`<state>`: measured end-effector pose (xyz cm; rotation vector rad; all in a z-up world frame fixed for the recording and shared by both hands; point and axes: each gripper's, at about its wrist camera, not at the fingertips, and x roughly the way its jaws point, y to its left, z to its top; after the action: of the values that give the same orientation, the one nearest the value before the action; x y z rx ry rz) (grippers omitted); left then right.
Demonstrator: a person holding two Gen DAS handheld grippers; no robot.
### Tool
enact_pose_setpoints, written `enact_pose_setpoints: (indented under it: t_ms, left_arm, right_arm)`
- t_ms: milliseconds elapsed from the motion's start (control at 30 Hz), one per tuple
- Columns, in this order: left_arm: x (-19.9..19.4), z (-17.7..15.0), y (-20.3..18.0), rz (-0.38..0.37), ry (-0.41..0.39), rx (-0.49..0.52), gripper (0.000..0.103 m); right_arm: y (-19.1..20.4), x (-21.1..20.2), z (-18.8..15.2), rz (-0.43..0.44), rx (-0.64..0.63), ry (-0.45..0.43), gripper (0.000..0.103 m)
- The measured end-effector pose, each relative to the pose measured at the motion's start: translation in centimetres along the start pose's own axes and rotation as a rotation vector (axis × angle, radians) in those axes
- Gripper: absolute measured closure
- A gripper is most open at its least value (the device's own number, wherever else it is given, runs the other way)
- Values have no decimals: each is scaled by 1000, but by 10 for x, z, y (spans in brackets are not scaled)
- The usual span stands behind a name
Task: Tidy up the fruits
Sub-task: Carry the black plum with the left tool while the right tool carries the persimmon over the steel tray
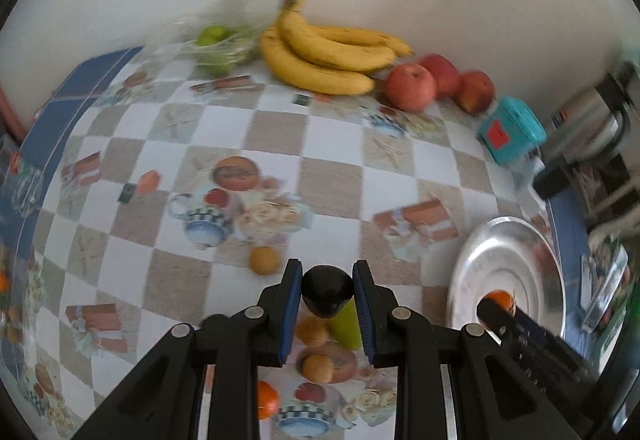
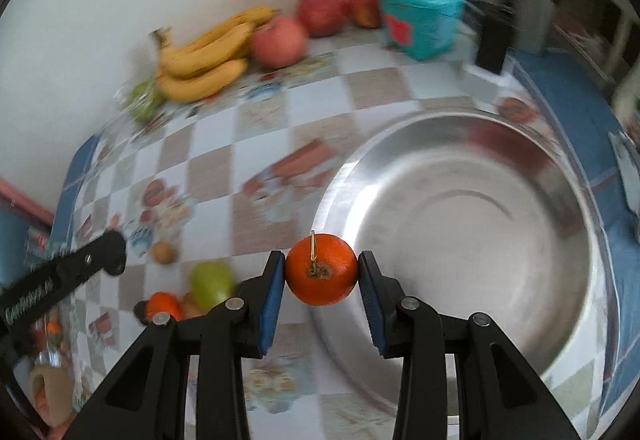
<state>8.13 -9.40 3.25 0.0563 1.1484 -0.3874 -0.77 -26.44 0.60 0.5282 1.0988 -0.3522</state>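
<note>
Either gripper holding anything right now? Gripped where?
Left gripper: dark rounded fruit, pinched at its sides. Right gripper: orange fruit, pads on opposite sides, stem facing the camera.

My left gripper (image 1: 327, 290) clamped on a dark, rounded fruit (image 1: 326, 294) above the checked tablecloth (image 1: 280, 128).

Past my fingers I see bananas (image 1: 326, 56) and three red apples (image 1: 438, 82) by the wall, bagged green fruit (image 1: 222, 48) left of them, a teal box (image 1: 512, 130), and a steel dish (image 1: 506, 272) to my right, where the other gripper holds an orange fruit (image 1: 498, 300).
</note>
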Motion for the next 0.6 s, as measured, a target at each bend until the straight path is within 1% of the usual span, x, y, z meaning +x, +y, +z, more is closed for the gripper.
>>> enact_pose_setpoints:
  t_ms: [167,300,400,500,600]
  left_arm:
    - [6,-13,-41,-38,8,109,75]
    - [11,-27,-82,-106,-2,217,75]
    - [18,-38,-105,-136,6,282,75]
    - [25,-49,-122,-139,5,340,75]
    - [32,-59,-132,-144,8,381,75]
  right_arm:
    - [-37,-2,1,-43,90,-9,64]
    - [-67,-7,0,-94,170,-24,64]
    - [-87,-10,-2,-118,222,-31,64]
    - [-102,-8,-3,-106,255,-22,64]
    - [-108,-6,-4,-129,268,-11,64]
